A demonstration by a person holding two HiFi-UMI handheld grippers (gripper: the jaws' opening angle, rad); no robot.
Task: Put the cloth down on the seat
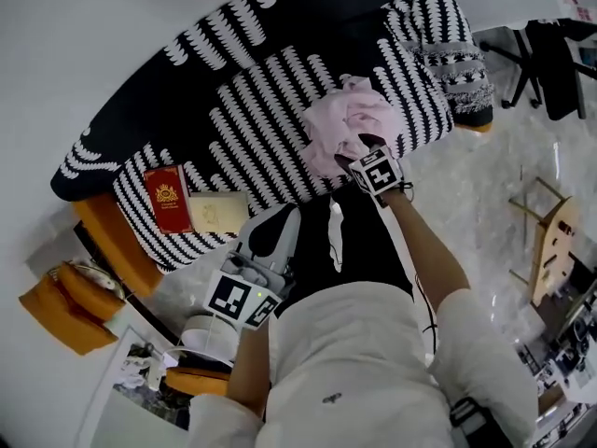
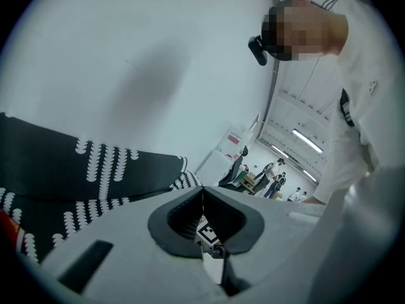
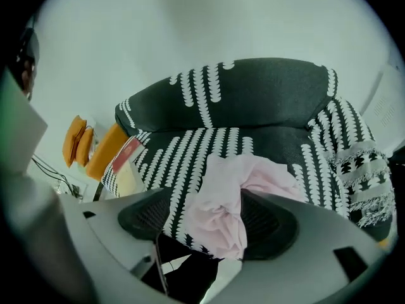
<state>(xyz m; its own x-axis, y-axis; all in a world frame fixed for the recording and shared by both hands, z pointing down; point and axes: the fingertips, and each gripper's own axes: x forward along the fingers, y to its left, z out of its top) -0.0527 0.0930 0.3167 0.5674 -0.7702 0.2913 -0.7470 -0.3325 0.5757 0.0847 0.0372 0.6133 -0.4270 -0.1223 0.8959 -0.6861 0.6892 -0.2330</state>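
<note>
1. Cloth (image 1: 347,119): pink and crumpled, lying on the seat (image 1: 252,101) right at the tips of the right gripper (image 1: 357,152).
2. In the right gripper view the cloth (image 3: 221,201) is bunched between the jaws. It sits closer to the pad on that view's right, and the other pad is clear of it.
3. Right gripper jaws are spread fully wide and grip nothing.
4. Seat: black with a white pattern, under and ahead of those jaws.
5. A red booklet (image 1: 167,198) and a cream booklet (image 1: 218,212) lie side by side on the seat, well to the right gripper's left.
6. Left gripper (image 1: 270,250): down by the person's body, well apart from the cloth. Jaws are together and empty, aimed up at the wall (image 2: 126,56).
</note>
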